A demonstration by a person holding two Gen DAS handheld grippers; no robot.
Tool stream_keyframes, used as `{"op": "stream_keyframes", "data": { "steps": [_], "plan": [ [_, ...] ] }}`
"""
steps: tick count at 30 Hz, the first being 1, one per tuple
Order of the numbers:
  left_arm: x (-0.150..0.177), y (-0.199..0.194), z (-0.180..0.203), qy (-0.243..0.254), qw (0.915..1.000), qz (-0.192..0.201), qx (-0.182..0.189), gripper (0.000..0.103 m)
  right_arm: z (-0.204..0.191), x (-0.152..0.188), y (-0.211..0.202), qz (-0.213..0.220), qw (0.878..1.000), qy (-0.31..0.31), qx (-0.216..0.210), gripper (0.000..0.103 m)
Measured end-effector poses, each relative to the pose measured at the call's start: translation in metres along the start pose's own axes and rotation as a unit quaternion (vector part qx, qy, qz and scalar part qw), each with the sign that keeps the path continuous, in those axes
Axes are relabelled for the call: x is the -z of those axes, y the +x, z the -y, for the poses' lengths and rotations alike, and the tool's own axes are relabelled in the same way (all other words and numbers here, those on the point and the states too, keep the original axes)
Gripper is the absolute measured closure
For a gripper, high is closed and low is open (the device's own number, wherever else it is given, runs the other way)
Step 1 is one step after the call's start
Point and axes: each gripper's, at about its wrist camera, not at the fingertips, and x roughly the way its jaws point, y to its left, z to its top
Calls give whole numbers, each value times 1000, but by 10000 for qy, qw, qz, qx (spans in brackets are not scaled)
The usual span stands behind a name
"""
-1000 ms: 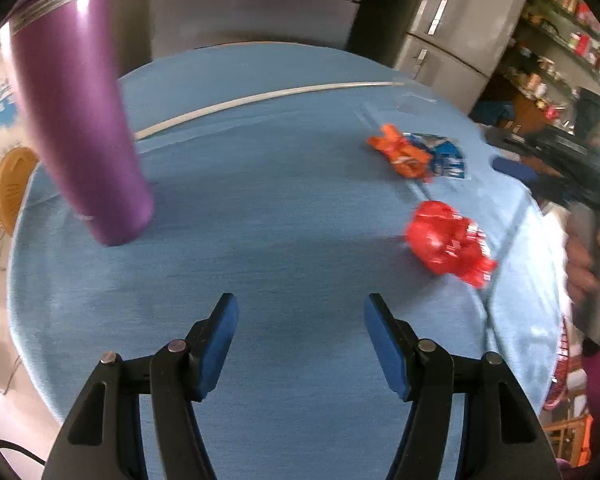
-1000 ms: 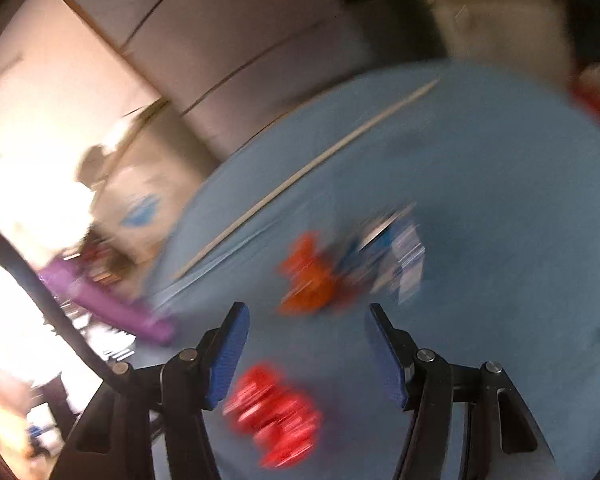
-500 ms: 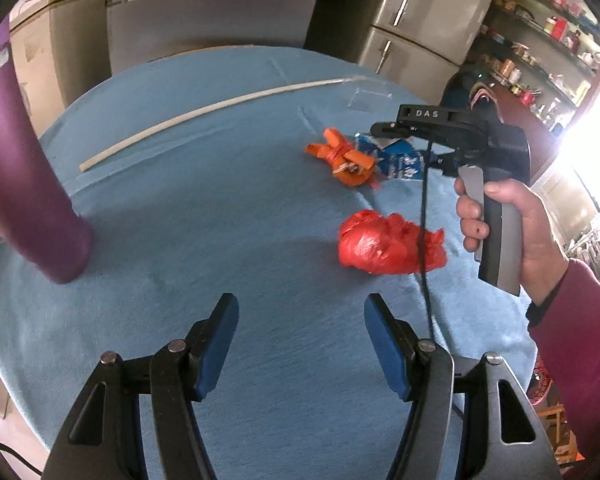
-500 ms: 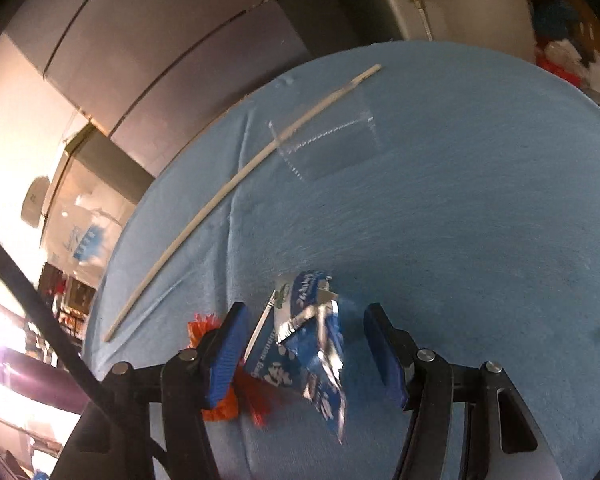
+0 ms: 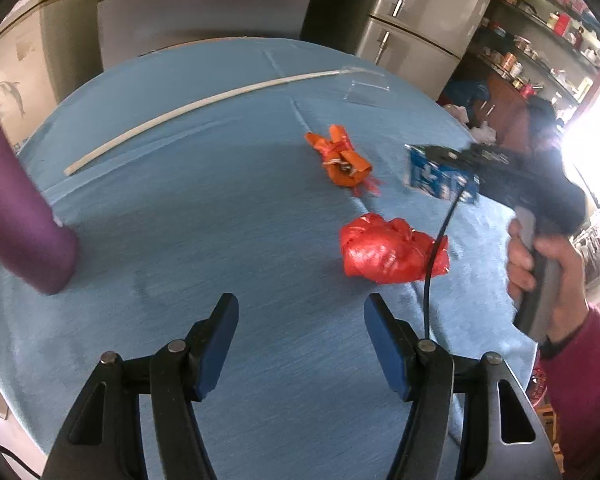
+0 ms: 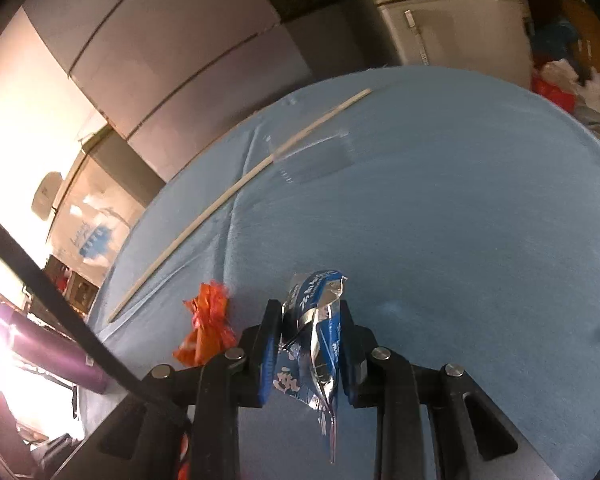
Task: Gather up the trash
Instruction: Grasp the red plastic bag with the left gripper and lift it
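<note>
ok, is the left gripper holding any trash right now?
No. The left gripper stands open with only bare blue tablecloth between its fingers; the red wrapper lies beyond them, untouched.

Dim fisheye views (edges bowed), with blown-out side glare and motion blur.

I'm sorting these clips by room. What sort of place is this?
Probably a home kitchen or dining area: a steel fridge stands behind a round table under a blue cloth, and shelves of jars and tins line the right wall.
</note>
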Motion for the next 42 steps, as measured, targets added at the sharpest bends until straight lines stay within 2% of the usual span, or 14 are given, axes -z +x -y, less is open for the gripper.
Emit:
{"op": "stream_keyframes", "data": {
  "steps": [9, 13, 17, 20, 24, 27, 28, 29, 31, 33, 42],
  "plan": [
    [-26, 15, 21, -50, 9993, -141, 349, 36, 62, 52, -97, 336, 9979, 529, -190, 75],
    [-33, 23, 38, 216, 9987, -80, 458, 34, 93, 83, -130, 368, 9953, 893, -95, 75],
    [-41, 36, 56, 847, 9948, -10, 561, 29, 111, 107, -144, 290, 9924, 1196, -65, 75],
    [-44, 48, 58, 1050, 9916, -141, 745, 28, 113, 113, -148, 313, 9907, 1310, -195, 75],
    [-42, 65, 55, 977, 9902, -386, 914, 28, 105, 112, -147, 352, 9909, 1245, -367, 75],
    [-36, 70, 53, 818, 9917, -405, 903, 29, 97, 114, -145, 348, 9911, 1192, -480, 75],
    [-33, 71, 53, 771, 9917, -408, 941, 30, 95, 115, -144, 346, 9913, 1171, -494, 75],
    [-30, 72, 53, 745, 9915, -432, 977, 36, 92, 116, -144, 333, 9915, 1147, -517, 75],
    [-23, 70, 58, 817, 9923, -386, 843, 41, 86, 119, -142, 305, 9922, 1082, -540, 75],
    [-15, 68, 65, 878, 9918, -410, 834, 56, 81, 121, -143, 293, 9929, 1025, -532, 75],
    [1, 42, 65, 591, 9953, -126, 755, 58, 68, 124, -160, 451, 9936, 870, -564, 75]
  ]
}}
